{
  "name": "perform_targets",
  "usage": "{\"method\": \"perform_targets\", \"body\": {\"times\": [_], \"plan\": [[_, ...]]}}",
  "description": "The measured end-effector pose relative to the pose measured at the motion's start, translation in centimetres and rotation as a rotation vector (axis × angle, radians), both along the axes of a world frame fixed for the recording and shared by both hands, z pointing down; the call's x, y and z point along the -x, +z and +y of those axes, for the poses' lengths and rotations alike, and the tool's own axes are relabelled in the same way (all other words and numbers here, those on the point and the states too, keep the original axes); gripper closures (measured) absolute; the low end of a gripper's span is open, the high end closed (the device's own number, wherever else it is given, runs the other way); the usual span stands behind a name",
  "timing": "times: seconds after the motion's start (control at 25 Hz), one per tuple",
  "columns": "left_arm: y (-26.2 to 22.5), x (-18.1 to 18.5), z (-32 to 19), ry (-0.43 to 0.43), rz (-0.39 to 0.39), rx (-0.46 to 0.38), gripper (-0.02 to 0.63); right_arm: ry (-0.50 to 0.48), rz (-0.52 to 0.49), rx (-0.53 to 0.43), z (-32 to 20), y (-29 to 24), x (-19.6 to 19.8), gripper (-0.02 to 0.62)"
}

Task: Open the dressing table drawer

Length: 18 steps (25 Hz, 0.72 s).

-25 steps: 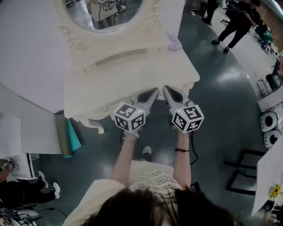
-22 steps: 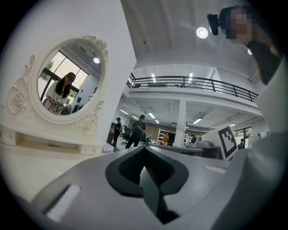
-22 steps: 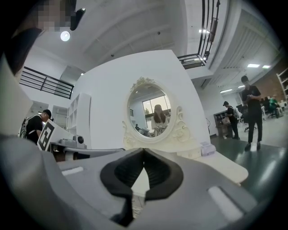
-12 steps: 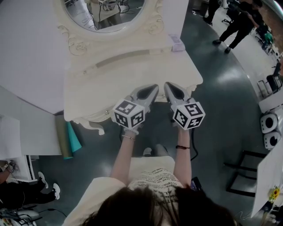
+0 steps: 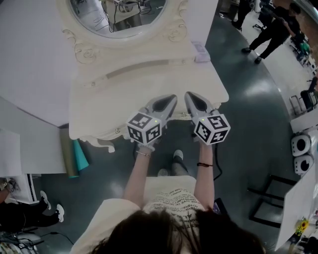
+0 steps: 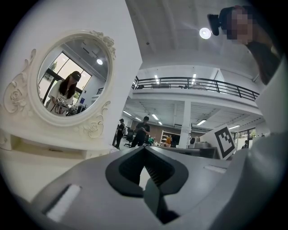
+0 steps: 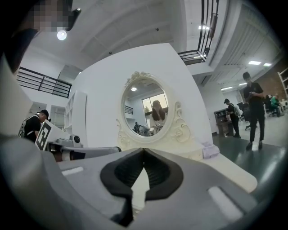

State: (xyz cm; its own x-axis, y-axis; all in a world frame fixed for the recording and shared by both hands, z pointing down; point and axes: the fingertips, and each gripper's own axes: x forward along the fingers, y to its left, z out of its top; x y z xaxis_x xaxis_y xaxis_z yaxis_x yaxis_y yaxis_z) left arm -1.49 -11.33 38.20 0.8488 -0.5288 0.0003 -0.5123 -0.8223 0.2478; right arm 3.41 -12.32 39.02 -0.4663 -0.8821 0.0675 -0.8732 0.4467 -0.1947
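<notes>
The cream dressing table (image 5: 114, 99) stands in front of me, its oval mirror (image 5: 114, 15) at the back. Its drawer front lies under the front edge, where only a small knob (image 5: 118, 131) shows in the head view. Both grippers point level, side by side over the front part of the table top. The left gripper (image 5: 172, 99) is shut with nothing in it, its tips meeting in the left gripper view (image 6: 144, 147). The right gripper (image 5: 190, 96) is shut and empty as well (image 7: 144, 150). Neither touches the knob, which sits to the left of and below both.
A small lilac box (image 5: 200, 52) sits at the table top's back right corner. Teal and olive rolls (image 5: 74, 156) lean by the table's left leg. White panels flank the table. People (image 5: 271, 32) stand at the far right; a black frame (image 5: 268, 206) and white machines (image 5: 303, 144) are on the right.
Both grippers have moved together a little farther in over the table top. The person has stepped closer to the table. The jaws stayed shut.
</notes>
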Motion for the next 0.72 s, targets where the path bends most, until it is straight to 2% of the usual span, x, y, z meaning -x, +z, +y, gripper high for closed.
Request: {"method": "perform_targets", "body": {"times": [0.72], "plan": [[1.4,-2.6,-7.0,-0.057,0.002,0.039,0.607,-0.065,0.018,0.038,-7.3,1.5,-2.3,0.592]]}}
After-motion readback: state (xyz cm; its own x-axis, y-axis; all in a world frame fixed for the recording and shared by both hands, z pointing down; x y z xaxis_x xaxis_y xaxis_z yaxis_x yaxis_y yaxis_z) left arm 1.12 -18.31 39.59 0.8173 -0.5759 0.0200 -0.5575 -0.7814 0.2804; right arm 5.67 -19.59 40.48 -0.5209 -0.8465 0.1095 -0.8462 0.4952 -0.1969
